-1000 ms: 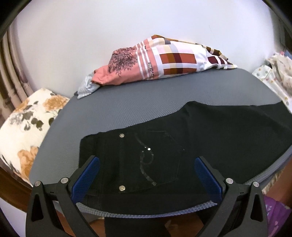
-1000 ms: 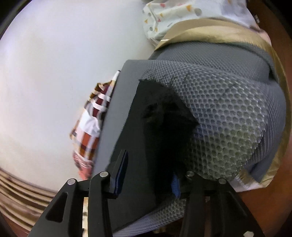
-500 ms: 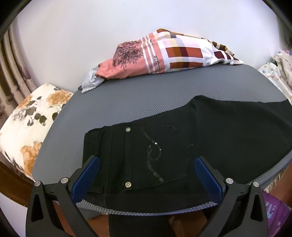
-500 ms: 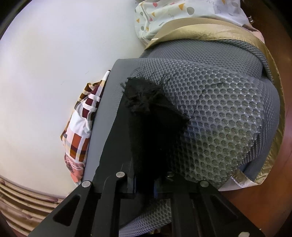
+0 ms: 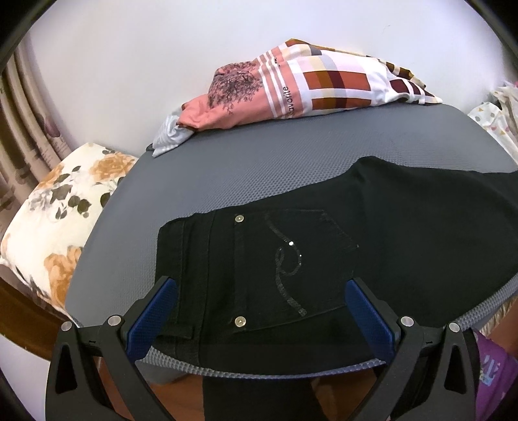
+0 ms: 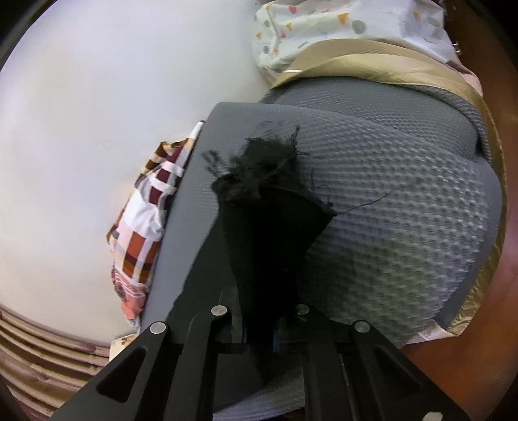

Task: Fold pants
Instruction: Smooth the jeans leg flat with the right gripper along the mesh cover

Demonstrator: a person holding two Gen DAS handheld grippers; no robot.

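Observation:
Black pants (image 5: 323, 246) lie across a grey mesh mattress (image 5: 259, 168), waistband at the left and back pocket with a sequin swirl facing up. One leg drapes over the near edge. My left gripper (image 5: 259, 311) hovers open just above the waistband and pocket, blue pads wide apart with nothing pinched. In the right wrist view my right gripper (image 6: 262, 327) is shut on the frayed hem end of a pant leg (image 6: 268, 226), which stands up bunched from between the fingers, lifted a little off the mattress (image 6: 404, 226).
A folded pink and checked cloth (image 5: 291, 90) lies at the far side by the white wall. A floral pillow (image 5: 55, 210) sits to the left, dotted white fabric (image 6: 323, 29) and a gold-edged sheet (image 6: 388, 64) to the right. Curtains hang at the left.
My right gripper closed on the pant leg's hem and raised it slightly, so the cloth now stands bunched. The left wrist view shifted a little toward the waistband; its jaws stayed wide.

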